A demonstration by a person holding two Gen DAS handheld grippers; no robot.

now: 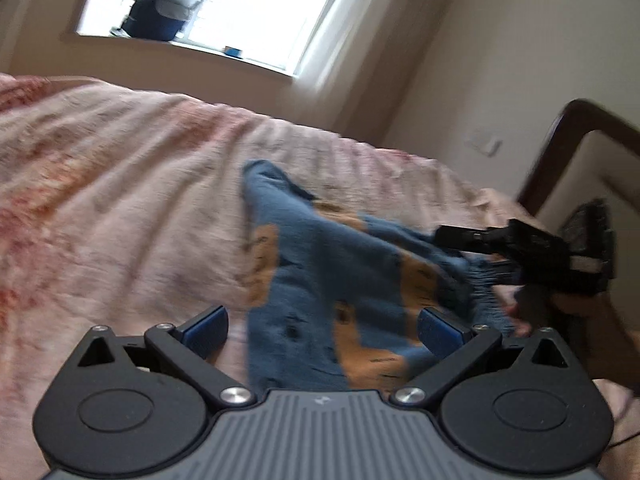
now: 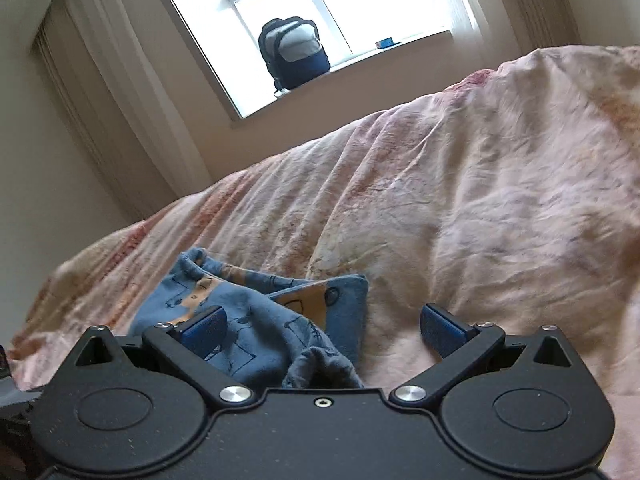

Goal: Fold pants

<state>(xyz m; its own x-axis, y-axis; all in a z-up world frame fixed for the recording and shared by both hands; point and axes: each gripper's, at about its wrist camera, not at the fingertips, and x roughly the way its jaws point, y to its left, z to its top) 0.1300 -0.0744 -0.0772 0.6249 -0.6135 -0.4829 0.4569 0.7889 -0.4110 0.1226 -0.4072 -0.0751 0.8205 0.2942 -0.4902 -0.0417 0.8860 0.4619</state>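
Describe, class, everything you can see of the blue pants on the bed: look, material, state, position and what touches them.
The pants are small, soft-looking knit fabric, blue with orange-tan patches and thin dark line drawings. They lie crumpled and partly folded over themselves on the pink, wrinkled bedspread, not yet neatly folded. The left gripper hangs open over them. The right gripper is also open with bunched fabric between its fingers, which are not closed on it; a ribbed edge shows beside it in the left wrist view.
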